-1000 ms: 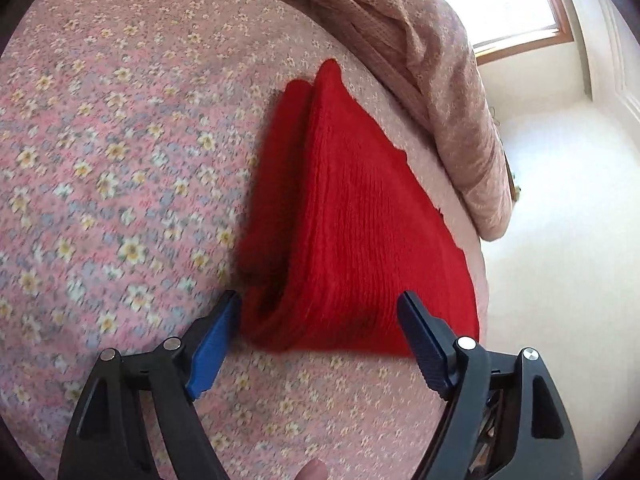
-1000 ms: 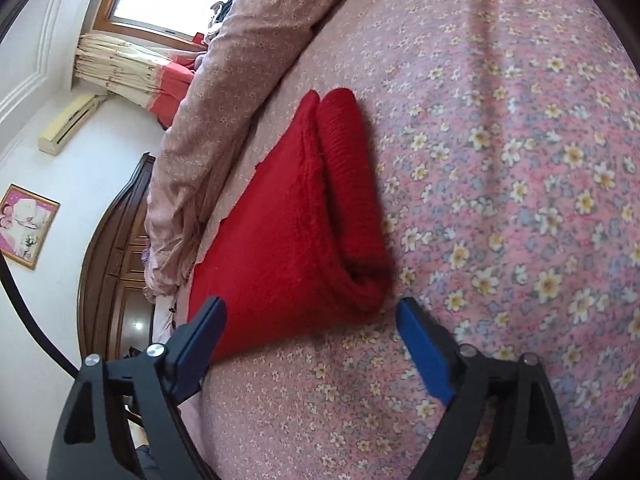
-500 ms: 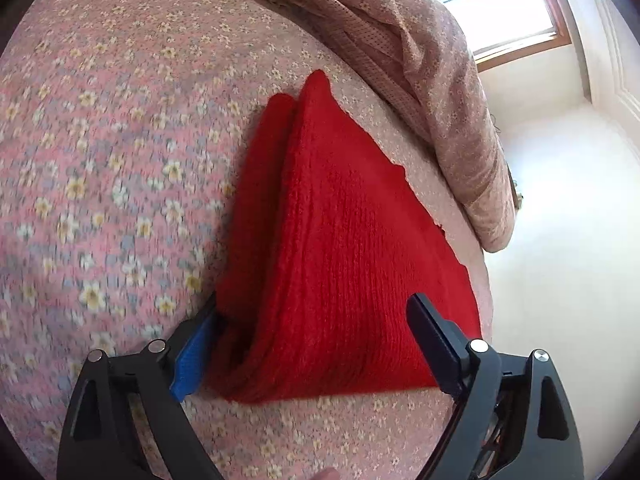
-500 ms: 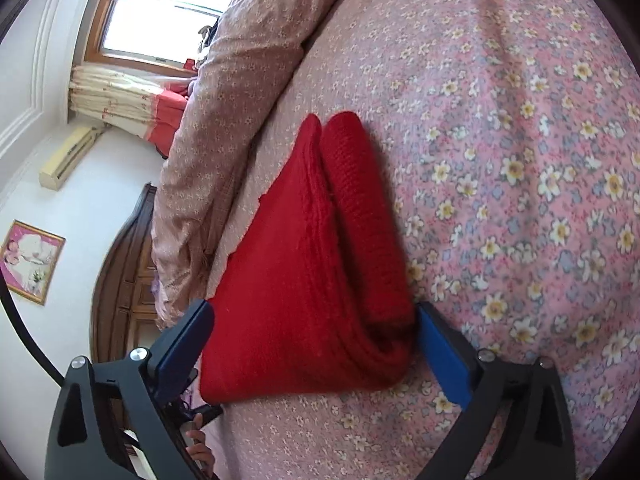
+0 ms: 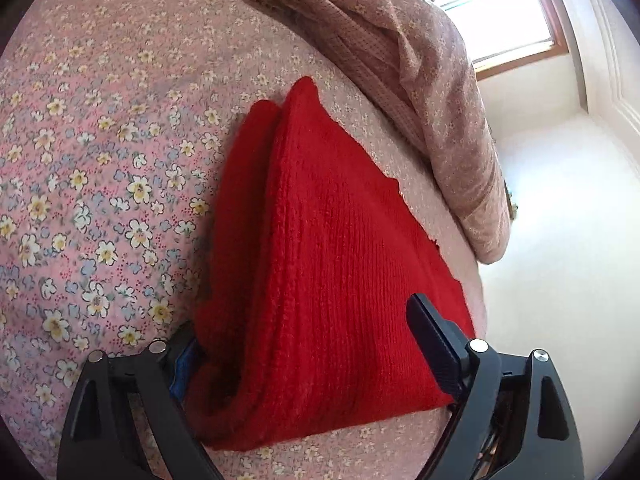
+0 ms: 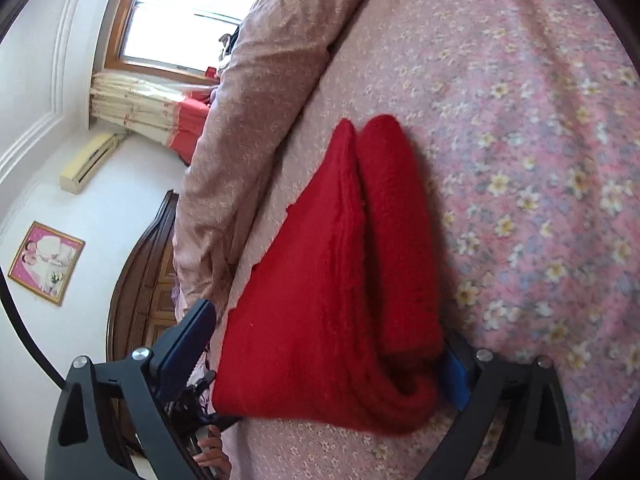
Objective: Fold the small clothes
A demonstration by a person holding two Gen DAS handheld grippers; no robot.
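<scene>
A bed (image 6: 520, 120) in a pink flowered sheet, with a beige quilt (image 6: 260, 100) bunched along it. Daylight floods through a wood-framed window (image 6: 180, 12); cream curtains (image 6: 132, 108) hang beside it. White walls carry an air conditioner (image 6: 86, 166) and a framed picture (image 6: 46, 262). A dark wooden headboard (image 6: 140, 292) stands nearby.

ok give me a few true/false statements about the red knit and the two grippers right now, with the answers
1. The red knit garment lies folded on a floral bedsheet. True.
2. The left gripper is clamped shut on the garment. False: its jaws stand open, straddling the near end.
3. The right gripper is open, with the garment between its fingers. True.
4. The garment is blue. False: it is red.
5. A framed picture hangs on the wall in the right wrist view. True.
</scene>
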